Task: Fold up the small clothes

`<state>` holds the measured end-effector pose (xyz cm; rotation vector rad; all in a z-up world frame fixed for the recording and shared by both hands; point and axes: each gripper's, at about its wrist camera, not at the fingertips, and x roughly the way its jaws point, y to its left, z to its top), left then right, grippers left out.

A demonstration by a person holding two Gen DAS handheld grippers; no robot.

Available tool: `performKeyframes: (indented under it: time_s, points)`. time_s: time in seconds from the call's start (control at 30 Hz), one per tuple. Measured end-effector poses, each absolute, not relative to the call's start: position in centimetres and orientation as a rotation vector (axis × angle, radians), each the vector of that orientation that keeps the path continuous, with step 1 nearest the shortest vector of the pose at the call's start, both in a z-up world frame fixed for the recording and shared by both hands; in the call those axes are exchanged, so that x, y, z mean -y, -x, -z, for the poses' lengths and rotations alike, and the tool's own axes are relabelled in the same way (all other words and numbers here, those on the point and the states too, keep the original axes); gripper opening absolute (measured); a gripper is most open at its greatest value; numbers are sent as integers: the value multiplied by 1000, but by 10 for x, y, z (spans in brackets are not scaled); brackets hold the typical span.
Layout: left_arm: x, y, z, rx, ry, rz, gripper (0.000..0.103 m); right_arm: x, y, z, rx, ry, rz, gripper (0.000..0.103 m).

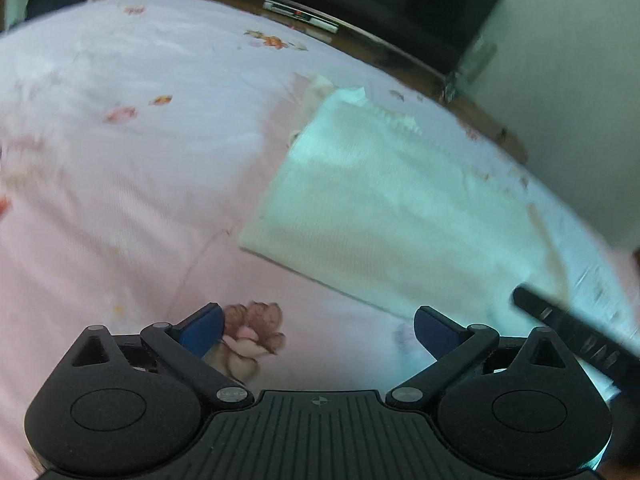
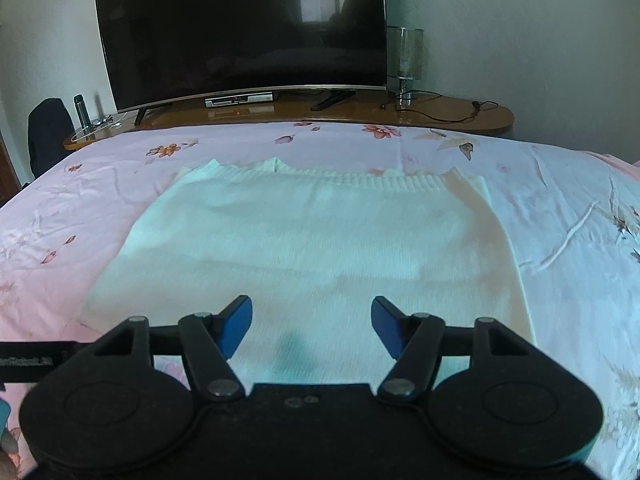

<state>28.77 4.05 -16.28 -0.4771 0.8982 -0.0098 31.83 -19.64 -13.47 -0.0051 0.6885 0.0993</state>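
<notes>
Grippers empty over folded sweater

Left gripper (image 1: 318, 330) jaws wide apart, nothing between, over pink floral bedsheet (image 1: 120, 220) beside the sweater's edge. Right gripper (image 2: 312, 326) jaws apart, empty, above white knit sweater (image 2: 312, 240), which lies flat on the bed, ribbed hem far. Beyond: wooden shelf (image 2: 440, 114), dark TV (image 2: 240, 28), glass lamp (image 2: 405, 60).

The knit garment (image 2: 304, 240) is laid flat on the bedspread (image 2: 560, 208), ribbed edge toward the far side, with sheet exposed to its left, right and beyond. Behind the bed a long wooden bench (image 2: 440, 114) is seen, on which a TV (image 2: 240, 28) is stood, a set-top box (image 2: 239, 99) under its screen, a glass lamp (image 2: 405, 60) at its right, a bottle (image 2: 82, 111) at its left. The right gripper (image 2: 312, 326) is positioned over the garment's near edge; the left gripper (image 1: 318, 332) over bare sheet just left of the garment (image 1: 380, 208).
</notes>
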Motion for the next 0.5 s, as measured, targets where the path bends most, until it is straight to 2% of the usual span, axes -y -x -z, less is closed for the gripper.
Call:
performKeyframes:
  time_s: [0.3,0.37,0.4,0.43,0.5]
  points:
    - [-45,-312,185,-767,812,-9,98,202,-327,145,-684,-14,-94,65]
    - [-44,-319,189,-726,850,-20,80,202,-333,148,-684,-14,-98,65]
    - [-44,-325,195,-728,877,-15,51,203,-338,150,-687,-16,-102,65]
    - [-45,-332,203,-740,915,-22,37,203,-342,152,-691,-19,-108,65]
    - [-50,-341,213,-710,968,-31,36,202,-352,154,-692,-18,-115,64]
